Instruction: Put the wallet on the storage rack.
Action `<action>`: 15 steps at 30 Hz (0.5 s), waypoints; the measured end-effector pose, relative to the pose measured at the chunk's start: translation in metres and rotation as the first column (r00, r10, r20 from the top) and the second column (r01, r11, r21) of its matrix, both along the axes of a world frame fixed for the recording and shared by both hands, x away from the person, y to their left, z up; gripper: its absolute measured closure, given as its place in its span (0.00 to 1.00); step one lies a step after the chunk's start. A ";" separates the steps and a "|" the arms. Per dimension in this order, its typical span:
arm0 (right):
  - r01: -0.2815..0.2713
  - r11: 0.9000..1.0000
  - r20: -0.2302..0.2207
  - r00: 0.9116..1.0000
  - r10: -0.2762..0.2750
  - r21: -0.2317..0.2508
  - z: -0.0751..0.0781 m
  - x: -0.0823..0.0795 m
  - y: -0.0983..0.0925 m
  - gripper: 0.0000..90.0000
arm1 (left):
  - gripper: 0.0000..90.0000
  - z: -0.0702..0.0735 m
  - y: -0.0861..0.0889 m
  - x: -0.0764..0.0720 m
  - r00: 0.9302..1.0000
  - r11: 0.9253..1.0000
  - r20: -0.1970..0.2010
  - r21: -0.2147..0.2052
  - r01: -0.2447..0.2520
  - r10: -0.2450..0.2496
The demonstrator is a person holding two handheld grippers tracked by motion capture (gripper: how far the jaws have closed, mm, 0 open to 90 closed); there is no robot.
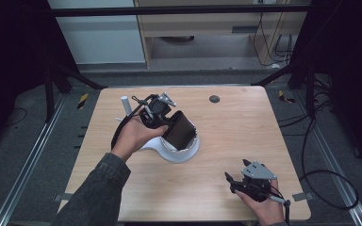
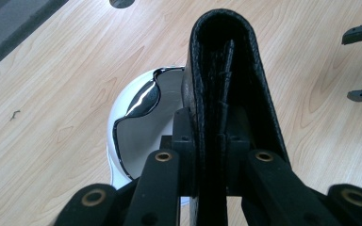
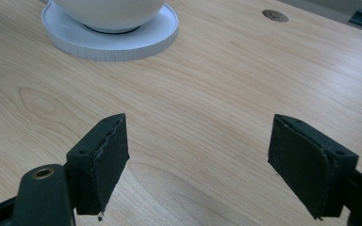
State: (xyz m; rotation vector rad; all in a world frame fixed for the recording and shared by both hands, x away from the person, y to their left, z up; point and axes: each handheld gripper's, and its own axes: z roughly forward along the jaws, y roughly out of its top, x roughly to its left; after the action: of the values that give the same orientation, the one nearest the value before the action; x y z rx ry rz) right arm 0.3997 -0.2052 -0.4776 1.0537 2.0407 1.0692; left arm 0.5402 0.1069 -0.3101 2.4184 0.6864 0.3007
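My left gripper (image 1: 166,123) is shut on a black folded leather wallet (image 1: 179,129), which hangs tilted just over a white bowl (image 1: 188,149) near the table's middle. In the left gripper view the wallet (image 2: 226,70) stands on edge, pinched between the jaws of my left gripper (image 2: 212,139), with the bowl's glossy inside (image 2: 141,122) below it. The bowl sits on a round white base (image 3: 108,40). My right gripper (image 1: 229,183) rests near the table's front right edge, open, with nothing between its fingers (image 3: 101,162), and bare wood shows in the gap.
A white cylinder (image 1: 125,104) stands behind the left hand at the back left. A small grey round plug (image 1: 214,99) is set into the wooden table (image 1: 245,136) near its far edge. Dark cables lie on the floor to the right.
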 end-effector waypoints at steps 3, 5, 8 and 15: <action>0.000 1.000 0.000 1.000 0.000 0.000 0.000 0.000 0.000 0.23 | 0.89 0.000 0.000 0.001 1.000 1.000 -0.002 -0.003 -0.001 0.001; -0.001 1.000 0.000 1.000 0.001 0.000 0.000 0.000 0.000 0.23 | 0.89 0.000 0.001 0.001 1.000 1.000 -0.002 -0.003 -0.003 0.003; -0.003 1.000 0.000 1.000 0.003 -0.005 0.000 0.000 0.000 0.23 | 0.89 -0.001 0.002 0.002 1.000 1.000 0.000 -0.008 -0.009 0.009; -0.002 1.000 -0.001 1.000 0.002 -0.006 -0.001 0.000 0.000 0.23 | 0.88 -0.003 0.006 0.005 1.000 0.999 0.000 -0.020 -0.029 0.029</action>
State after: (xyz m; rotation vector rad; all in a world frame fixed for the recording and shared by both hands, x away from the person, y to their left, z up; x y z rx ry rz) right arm 0.4000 -0.2049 -0.4783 1.0498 2.0454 1.0636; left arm 0.5452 0.1124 -0.3127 2.3915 0.7218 0.3043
